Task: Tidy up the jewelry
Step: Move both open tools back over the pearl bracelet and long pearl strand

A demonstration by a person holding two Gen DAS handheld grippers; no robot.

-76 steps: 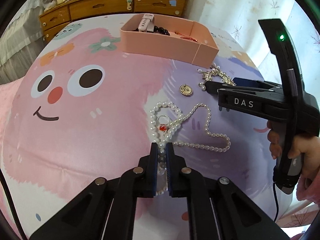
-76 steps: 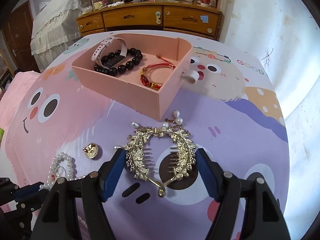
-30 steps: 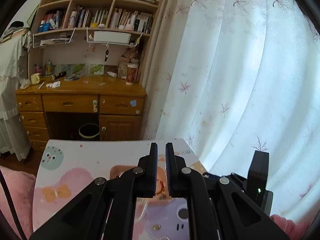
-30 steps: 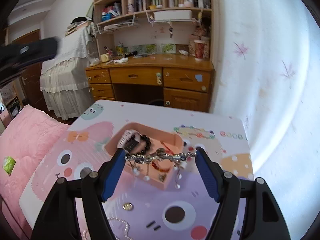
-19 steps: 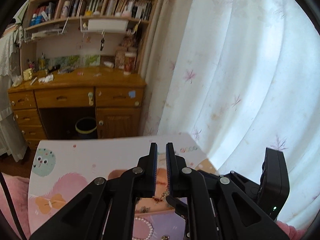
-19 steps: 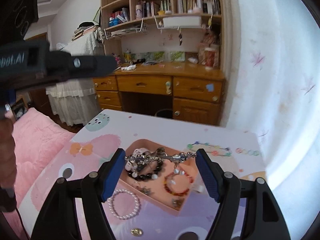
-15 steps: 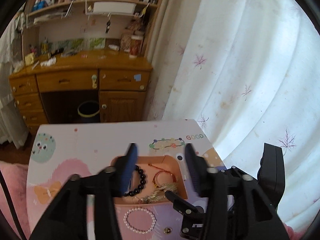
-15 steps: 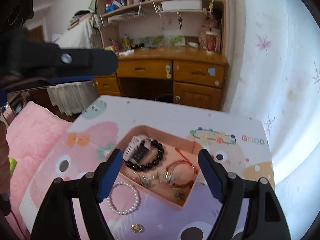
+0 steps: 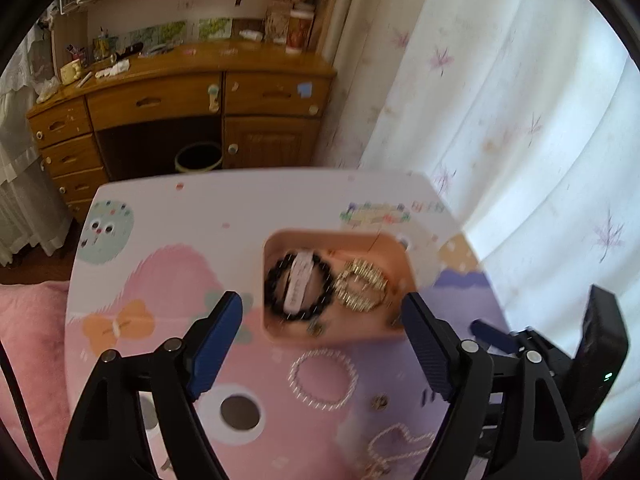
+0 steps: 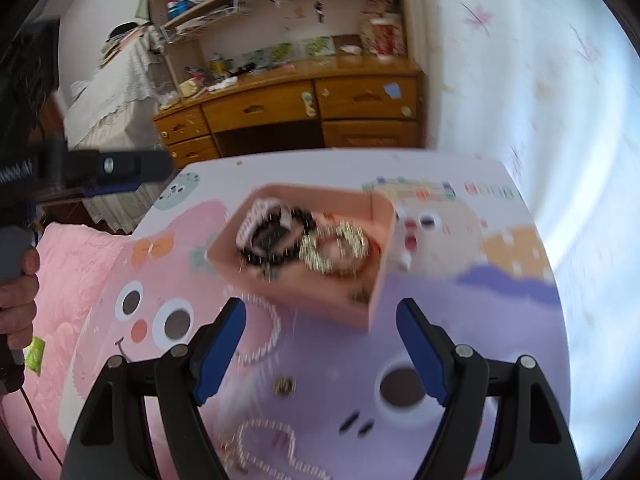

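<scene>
the pink tray [image 10: 304, 294] on the table [image 10: 460, 312] holds a gold hair clip [image 10: 334, 246], curved and studded, lying beside a black bead bracelet [image 9: 298, 292]. a pearl bracelet [image 9: 323, 378] lies just outside the tray. both the left gripper [image 9: 320, 340] and right gripper [image 10: 320, 340] hover above with jaws spread wide, empty.

pink box [image 9: 276, 332]: matt | hair clip [image 10: 334, 246]: glittery gold metal | desk [image 9: 180, 92]: glossy wood

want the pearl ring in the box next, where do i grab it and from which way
Take the pearl ring by one stretch of its strand, coming straight down. It lies flat as an open loop on the mat, just outside the box, so jaws astride the near arc should pinch the beads. The right gripper is open and close, though the frames are blurred.
</scene>
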